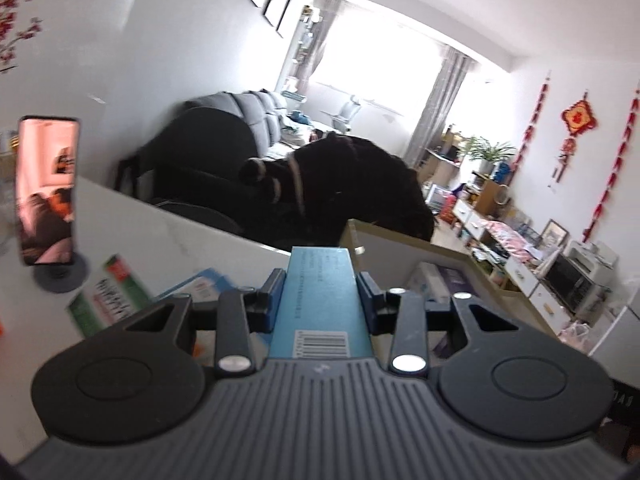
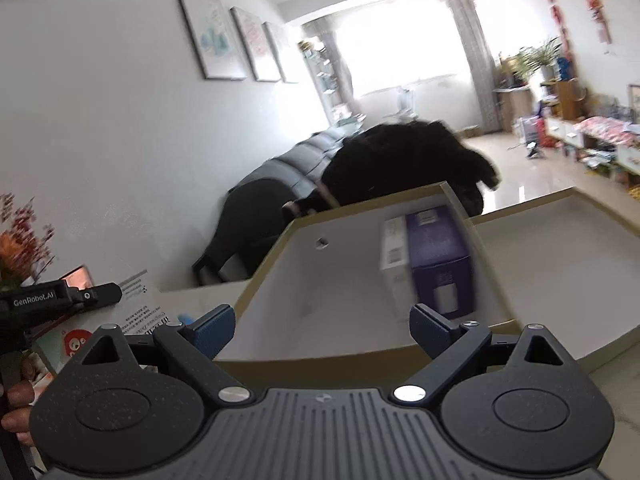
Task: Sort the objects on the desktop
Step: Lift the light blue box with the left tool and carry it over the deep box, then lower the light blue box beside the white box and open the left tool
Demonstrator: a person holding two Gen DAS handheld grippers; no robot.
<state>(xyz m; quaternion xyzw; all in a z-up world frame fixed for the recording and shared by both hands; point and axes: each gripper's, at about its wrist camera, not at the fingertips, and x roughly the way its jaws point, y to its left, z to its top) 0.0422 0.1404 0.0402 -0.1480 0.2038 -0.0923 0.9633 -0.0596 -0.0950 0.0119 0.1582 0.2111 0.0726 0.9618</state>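
My left gripper [image 1: 320, 288] is shut on a long light-blue box [image 1: 318, 300] with a barcode at its near end, held above the white table just left of an open cardboard tray [image 1: 404, 240]. In the right wrist view my right gripper [image 2: 322, 326] stands open with nothing between its fingers, in front of the same tray [image 2: 340, 216]. A purple and white box [image 2: 436, 260] stands against the tray's right wall. The left gripper's body [image 2: 60, 298] shows at the left edge of that view.
A phone on a round stand [image 1: 48, 188] stands at the table's left. Flat green and blue packets [image 1: 112, 296] lie on the table below the left gripper. A second open tray [image 2: 560, 248] sits to the right. A dark chair and a black coat are behind the table.
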